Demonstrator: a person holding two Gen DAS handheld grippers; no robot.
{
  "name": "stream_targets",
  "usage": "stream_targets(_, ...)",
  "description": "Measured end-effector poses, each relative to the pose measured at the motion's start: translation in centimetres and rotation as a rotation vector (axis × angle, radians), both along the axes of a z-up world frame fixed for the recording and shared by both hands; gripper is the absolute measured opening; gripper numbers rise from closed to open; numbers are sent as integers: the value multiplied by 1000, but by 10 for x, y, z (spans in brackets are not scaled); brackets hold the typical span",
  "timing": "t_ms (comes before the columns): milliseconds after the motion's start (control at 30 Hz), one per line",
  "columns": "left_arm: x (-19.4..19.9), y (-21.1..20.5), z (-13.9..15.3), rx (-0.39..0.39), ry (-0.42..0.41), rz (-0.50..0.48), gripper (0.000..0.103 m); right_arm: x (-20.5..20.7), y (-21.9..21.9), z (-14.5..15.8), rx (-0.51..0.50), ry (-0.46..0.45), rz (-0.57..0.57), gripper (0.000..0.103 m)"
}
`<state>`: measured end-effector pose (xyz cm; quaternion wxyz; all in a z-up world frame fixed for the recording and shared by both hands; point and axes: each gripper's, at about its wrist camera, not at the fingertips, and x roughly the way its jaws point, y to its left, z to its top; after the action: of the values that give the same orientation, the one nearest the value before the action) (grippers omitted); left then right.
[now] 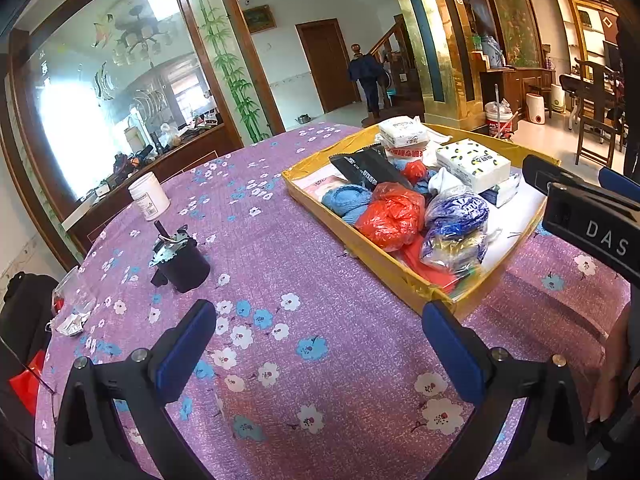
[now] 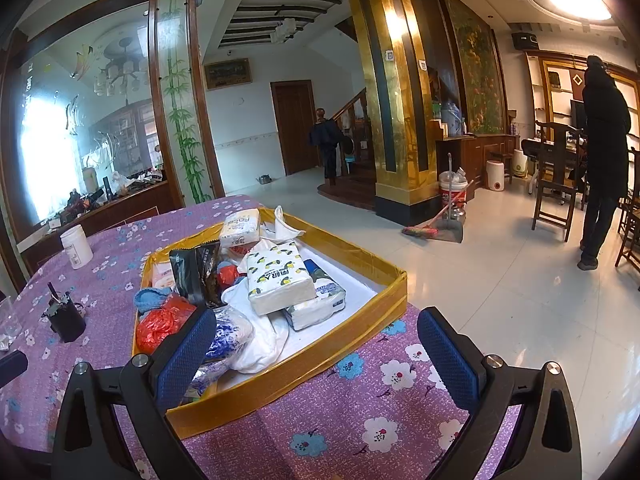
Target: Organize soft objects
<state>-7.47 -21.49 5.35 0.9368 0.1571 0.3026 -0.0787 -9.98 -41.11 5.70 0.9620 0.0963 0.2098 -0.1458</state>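
In the left wrist view the left gripper (image 1: 319,354) fills the bottom of the frame, its blue-padded fingers spread wide over bare purple floral tablecloth (image 1: 280,248), holding nothing. The right gripper (image 2: 317,360) stands equally spread and empty at the bottom of its own view. The shallow yellow cardboard tray (image 2: 304,364) sits centre-left there, holding a lemon-print tissue pack (image 2: 280,282), a crumpled red plastic bag (image 2: 162,326) and a black foil pouch (image 2: 196,272). A small black cup (image 1: 182,262) stands left of centre in the left view.
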Motion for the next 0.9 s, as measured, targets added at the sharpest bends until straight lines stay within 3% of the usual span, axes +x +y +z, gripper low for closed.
stream_targets(900,5,14,-2,6,5,-18,102,-2,-5,-2,48,-15,9,102)
